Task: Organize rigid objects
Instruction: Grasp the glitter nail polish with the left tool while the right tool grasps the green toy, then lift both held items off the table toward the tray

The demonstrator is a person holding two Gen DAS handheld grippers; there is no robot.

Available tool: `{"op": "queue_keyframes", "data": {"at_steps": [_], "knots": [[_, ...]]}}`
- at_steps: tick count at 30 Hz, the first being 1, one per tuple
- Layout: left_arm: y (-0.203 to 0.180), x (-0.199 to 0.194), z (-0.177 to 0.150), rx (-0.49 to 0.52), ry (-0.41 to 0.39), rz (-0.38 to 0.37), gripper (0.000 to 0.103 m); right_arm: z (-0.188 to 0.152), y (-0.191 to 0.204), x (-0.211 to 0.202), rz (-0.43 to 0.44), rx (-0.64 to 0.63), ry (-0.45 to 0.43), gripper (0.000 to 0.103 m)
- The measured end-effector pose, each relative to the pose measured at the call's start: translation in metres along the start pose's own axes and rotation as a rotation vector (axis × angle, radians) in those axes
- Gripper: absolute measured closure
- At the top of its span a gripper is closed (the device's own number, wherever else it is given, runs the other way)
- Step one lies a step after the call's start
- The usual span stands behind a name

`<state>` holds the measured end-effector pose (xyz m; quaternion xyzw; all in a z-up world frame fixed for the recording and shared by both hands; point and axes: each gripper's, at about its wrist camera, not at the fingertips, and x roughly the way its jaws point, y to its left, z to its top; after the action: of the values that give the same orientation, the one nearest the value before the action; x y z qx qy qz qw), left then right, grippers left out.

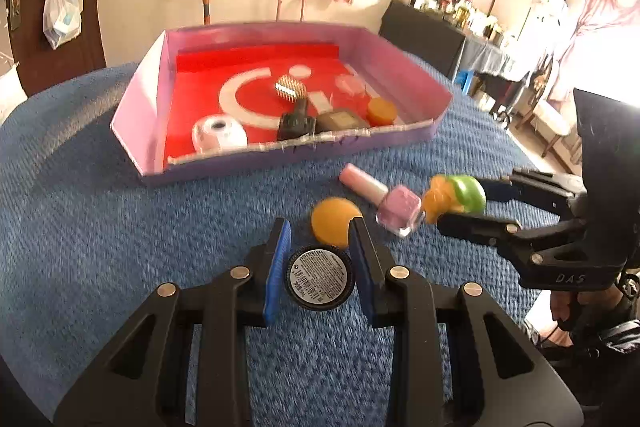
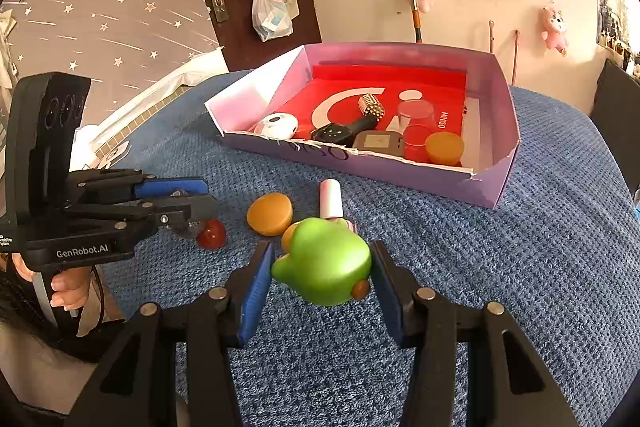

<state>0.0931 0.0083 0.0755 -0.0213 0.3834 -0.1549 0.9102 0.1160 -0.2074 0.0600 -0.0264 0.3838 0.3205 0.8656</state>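
Note:
My left gripper [image 1: 320, 247] is shut on a small round jar [image 1: 320, 277] with a black rim and a label on its base; in the right wrist view the jar [image 2: 210, 233] looks red and is held just above the blue cloth. My right gripper [image 2: 320, 267] is shut on a green toy figure [image 2: 324, 267] with orange parts, also seen in the left wrist view [image 1: 460, 193]. A pink nail polish bottle [image 1: 384, 199] and an orange round lid [image 1: 334, 221] lie on the cloth between both grippers and the box.
A purple box [image 1: 136, 107] with a red floor holds a white round device [image 1: 218, 135], a black watch [image 1: 296, 123], a grey square case [image 1: 340, 121], a studded brush [image 1: 290, 89], a clear cup [image 2: 416, 119] and an orange lid [image 1: 382, 111]. Blue cloth [image 1: 100, 227] covers the table.

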Motion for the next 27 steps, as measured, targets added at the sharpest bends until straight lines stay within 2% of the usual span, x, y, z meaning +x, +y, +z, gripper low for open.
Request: {"op": "queue_keyframes", "data": {"at_steps": [3, 10, 15, 21, 23, 25, 27], "knots": [[0.005, 0.007, -0.002, 0.008, 0.006, 0.051, 0.075, 0.0, -0.003, 0.001, -0.007, 0.009, -0.005, 0.051], [0.017, 0.0, -0.025, -0.014, 0.005, 0.013, 0.074, -0.012, -0.01, 0.006, -0.064, 0.013, 0.03, 0.051], [0.021, 0.005, -0.042, -0.042, 0.057, 0.003, 0.074, -0.024, -0.015, 0.01, -0.064, 0.029, 0.055, 0.051], [0.017, 0.008, -0.045, -0.037, 0.057, 0.015, 0.074, -0.031, -0.02, 0.008, -0.048, 0.046, 0.044, 0.051], [0.016, 0.009, -0.046, -0.035, 0.057, 0.021, 0.074, -0.033, -0.02, 0.007, -0.05, 0.043, 0.043, 0.049], [0.016, 0.009, -0.047, -0.033, 0.056, 0.024, 0.074, -0.034, -0.02, 0.007, -0.046, 0.04, 0.043, 0.039], [0.016, 0.01, -0.047, -0.035, 0.055, 0.025, 0.074, -0.034, -0.018, 0.008, -0.047, 0.034, 0.038, 0.036]]}}
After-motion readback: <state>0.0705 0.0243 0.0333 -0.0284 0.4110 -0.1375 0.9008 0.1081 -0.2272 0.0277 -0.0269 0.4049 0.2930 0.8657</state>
